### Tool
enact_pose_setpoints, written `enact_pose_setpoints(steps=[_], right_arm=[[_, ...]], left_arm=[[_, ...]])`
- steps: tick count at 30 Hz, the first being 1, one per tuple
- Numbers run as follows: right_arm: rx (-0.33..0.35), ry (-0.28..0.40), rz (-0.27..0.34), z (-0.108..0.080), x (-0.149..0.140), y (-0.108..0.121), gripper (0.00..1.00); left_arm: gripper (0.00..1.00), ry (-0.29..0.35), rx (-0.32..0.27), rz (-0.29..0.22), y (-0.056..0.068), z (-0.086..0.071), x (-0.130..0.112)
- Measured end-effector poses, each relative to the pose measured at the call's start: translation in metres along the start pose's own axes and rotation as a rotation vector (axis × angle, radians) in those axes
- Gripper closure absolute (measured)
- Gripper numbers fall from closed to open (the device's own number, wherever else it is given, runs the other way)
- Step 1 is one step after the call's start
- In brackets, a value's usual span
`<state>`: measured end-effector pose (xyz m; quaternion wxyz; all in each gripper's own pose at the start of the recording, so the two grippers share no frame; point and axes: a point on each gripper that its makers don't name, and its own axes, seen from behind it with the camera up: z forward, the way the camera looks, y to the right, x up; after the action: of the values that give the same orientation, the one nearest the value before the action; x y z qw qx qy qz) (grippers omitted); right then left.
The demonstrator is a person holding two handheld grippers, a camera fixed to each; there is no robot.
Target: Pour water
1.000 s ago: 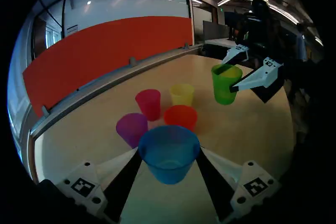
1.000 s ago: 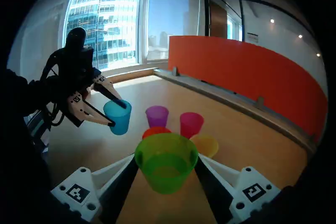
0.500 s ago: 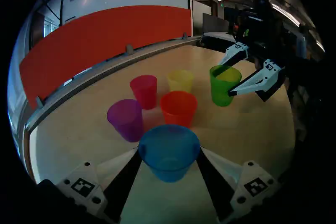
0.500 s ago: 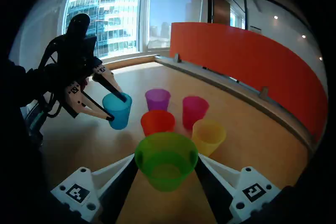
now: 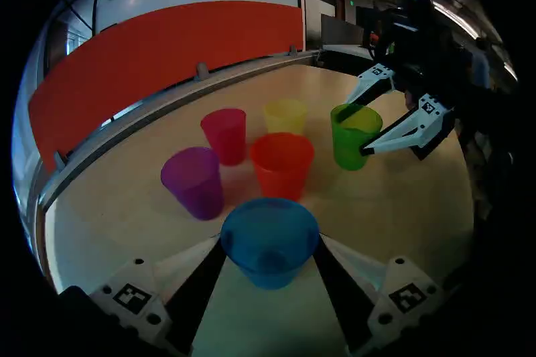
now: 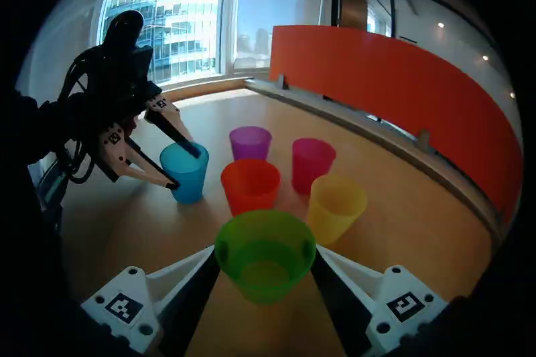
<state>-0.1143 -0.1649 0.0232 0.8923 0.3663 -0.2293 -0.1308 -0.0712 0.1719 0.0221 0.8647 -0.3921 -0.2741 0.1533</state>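
My left gripper [image 5: 269, 250] is shut on a blue cup [image 5: 269, 240], held upright above the wooden table [image 5: 388, 203]; the same blue cup [image 6: 183, 171] and left gripper [image 6: 179, 166] appear at the left of the right gripper view. My right gripper [image 6: 265, 260] is shut on a green cup [image 6: 265, 253] with a little liquid at its bottom; that green cup [image 5: 353, 134] and right gripper [image 5: 355, 126] show at the right of the left gripper view. Between them stand an orange cup [image 5: 282, 164], a purple cup [image 5: 193, 181], a pink cup [image 5: 225, 134] and a yellow cup [image 5: 285, 116].
An orange partition [image 5: 154, 62] runs along the table's far edge. Large windows [image 6: 174, 15] lie behind the hand and dark sleeve [image 6: 40, 136] holding the left gripper. The four standing cups [image 6: 251, 184] cluster in the middle of the table.
Both grippers have risen and tilted down a little with their cups, so the four standing cups show more fully. Both grips are unchanged.
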Motion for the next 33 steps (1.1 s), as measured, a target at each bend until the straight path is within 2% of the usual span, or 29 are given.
enact_pose_setpoints(steps=[15,21,33], right_arm=[[-0.003,-0.029,0.016,0.011,-0.018,-0.002,0.09],[-0.003,-0.022,0.033,0.011,-0.020,-0.003,0.09],[-0.008,-0.017,0.045,0.010,-0.021,-0.002,0.09]], left_arm=[[0.13,-0.006,0.006,-0.008,-0.004,-0.001,-0.009],[0.13,-0.019,0.007,-0.010,-0.004,0.000,-0.016],[0.13,-0.022,0.013,-0.005,-0.006,-0.002,-0.016]])
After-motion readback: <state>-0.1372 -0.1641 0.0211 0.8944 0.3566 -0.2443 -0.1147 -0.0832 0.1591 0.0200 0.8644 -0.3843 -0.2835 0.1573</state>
